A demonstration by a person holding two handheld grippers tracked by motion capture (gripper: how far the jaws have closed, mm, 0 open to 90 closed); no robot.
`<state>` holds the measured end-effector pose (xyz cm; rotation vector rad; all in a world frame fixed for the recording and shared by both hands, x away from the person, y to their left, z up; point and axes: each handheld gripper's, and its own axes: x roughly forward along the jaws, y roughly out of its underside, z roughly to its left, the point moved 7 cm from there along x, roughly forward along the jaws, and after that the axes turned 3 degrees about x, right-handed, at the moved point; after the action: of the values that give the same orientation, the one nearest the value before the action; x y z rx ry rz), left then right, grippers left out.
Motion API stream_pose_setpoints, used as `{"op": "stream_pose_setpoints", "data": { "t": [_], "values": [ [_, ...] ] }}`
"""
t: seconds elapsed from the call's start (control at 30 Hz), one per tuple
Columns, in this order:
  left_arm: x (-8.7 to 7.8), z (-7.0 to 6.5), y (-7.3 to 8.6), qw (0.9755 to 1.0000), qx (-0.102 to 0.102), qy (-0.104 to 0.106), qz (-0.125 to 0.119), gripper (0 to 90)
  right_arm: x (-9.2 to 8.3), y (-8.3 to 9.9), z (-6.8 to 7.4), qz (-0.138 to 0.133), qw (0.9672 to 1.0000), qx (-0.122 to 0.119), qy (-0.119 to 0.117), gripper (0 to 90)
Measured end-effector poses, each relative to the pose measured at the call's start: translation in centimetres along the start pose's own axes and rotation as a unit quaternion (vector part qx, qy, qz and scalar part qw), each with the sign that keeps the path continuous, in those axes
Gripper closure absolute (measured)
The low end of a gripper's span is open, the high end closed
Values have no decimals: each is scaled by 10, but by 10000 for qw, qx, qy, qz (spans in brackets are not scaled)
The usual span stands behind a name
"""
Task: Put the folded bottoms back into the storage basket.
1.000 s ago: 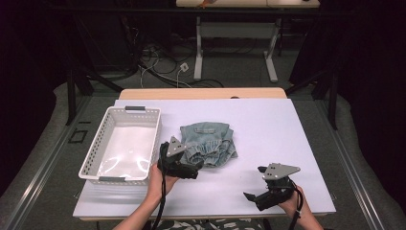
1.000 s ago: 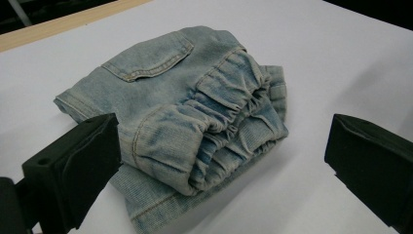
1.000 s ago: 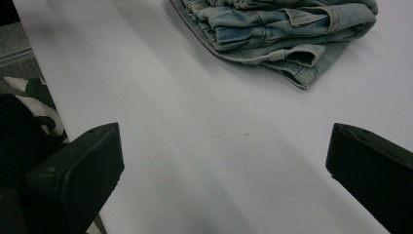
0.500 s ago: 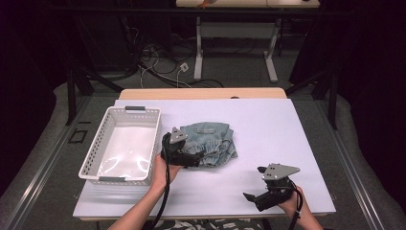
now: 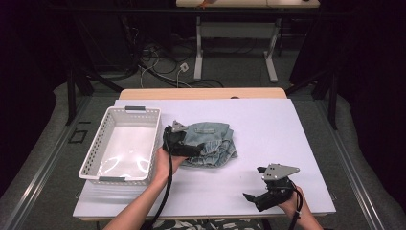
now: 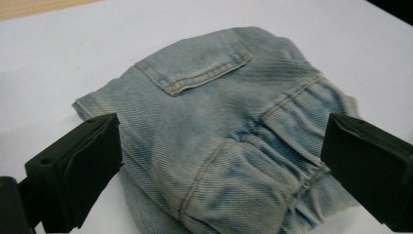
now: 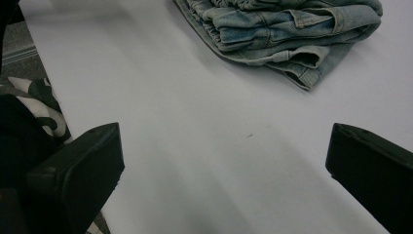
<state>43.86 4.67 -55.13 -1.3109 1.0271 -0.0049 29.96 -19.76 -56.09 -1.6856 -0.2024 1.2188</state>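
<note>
White-topped table (image 5: 268, 120); on it lie folded jeans (image 5: 210, 143) and a white basket (image 5: 94, 158).

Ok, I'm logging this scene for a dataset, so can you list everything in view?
Folded light-blue denim garment: one, pale blue, middle of the table, right of the basket.
White perforated plastic basket: one, white, on the table's left part, nothing visible inside.
White-topped table: one, white top with a wooden far edge.
Cables: several, black and white, floor beyond the table.
Left gripper: black, open, jaws either side of the garment.
Right gripper: black, open, over bare table near the right corner.
</note>
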Motion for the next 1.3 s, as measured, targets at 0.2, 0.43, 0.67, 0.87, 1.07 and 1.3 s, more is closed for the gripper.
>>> {"op": "stream_pose_setpoints", "data": {
  "t": [0.2,0.43,0.67,0.87,1.07,1.3],
  "values": [
    [6,12,-1,9998,-129,-152,28,45,1,0,1,8,10000,-14,-40,2],
    [16,20,4,9988,-276,-366,157,24,1,0,2,35,10000,-3,-60,1],
    [34,29,12,9974,-505,-357,356,52,3,2,3,92,9999,-32,-106,1],
    [46,32,18,9963,-451,-418,606,56,3,2,4,107,9999,-44,-110,2],
    [54,34,25,9935,-666,-258,887,60,3,3,4,147,9998,-63,-140,2],
    [56,34,27,9929,-659,-186,975,64,4,2,6,160,9997,-98,-149,2]
  ]
}}
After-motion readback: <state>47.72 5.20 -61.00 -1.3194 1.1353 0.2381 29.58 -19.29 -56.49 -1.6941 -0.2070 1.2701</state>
